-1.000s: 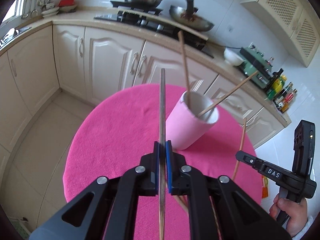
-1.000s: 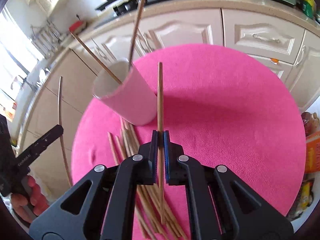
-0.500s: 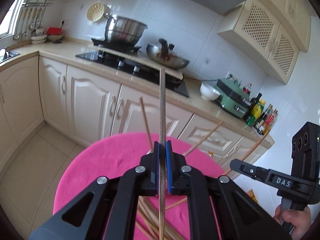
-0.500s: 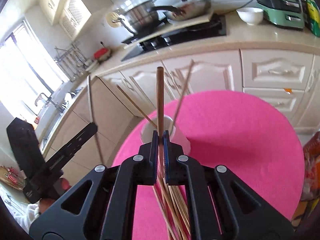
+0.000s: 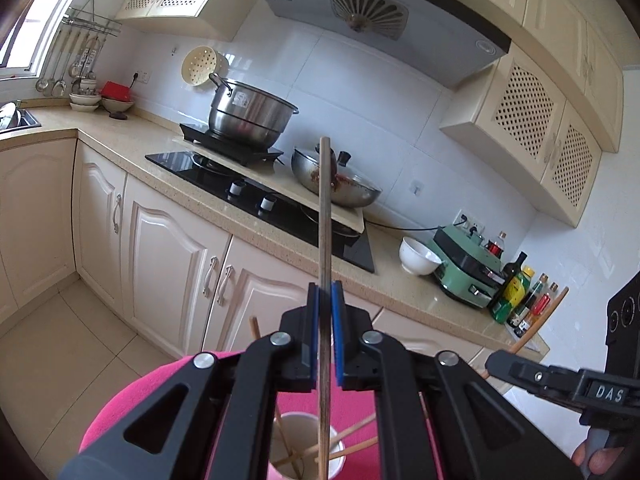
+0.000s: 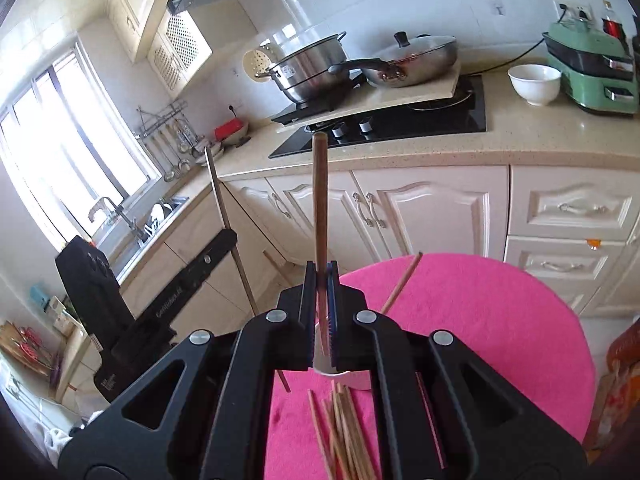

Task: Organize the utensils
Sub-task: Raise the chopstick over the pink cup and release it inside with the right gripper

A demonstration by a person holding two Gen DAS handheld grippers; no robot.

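Cream cabinets and a tiled wall fill the kitchen ahead of us, with a steel pot (image 5: 252,114) and a lidded wok (image 5: 340,184) on the black hob (image 5: 256,196). Below, our round counter wears a pink cloth (image 6: 480,312). We hold the left claw (image 5: 325,304) clamped on a brown chopstick (image 5: 325,216) that stands upright through its blue pads, its lower end over the mouth of the pink cup (image 5: 304,456), where several chopsticks already lean. Our right claw (image 6: 321,280) is likewise closed tight on another chopstick (image 6: 320,200), also upright. A loose bundle of chopsticks (image 6: 340,432) lies on the cloth just beside the cup (image 6: 352,378), close under the right claw. Each claw shows at the edge of the other's view.
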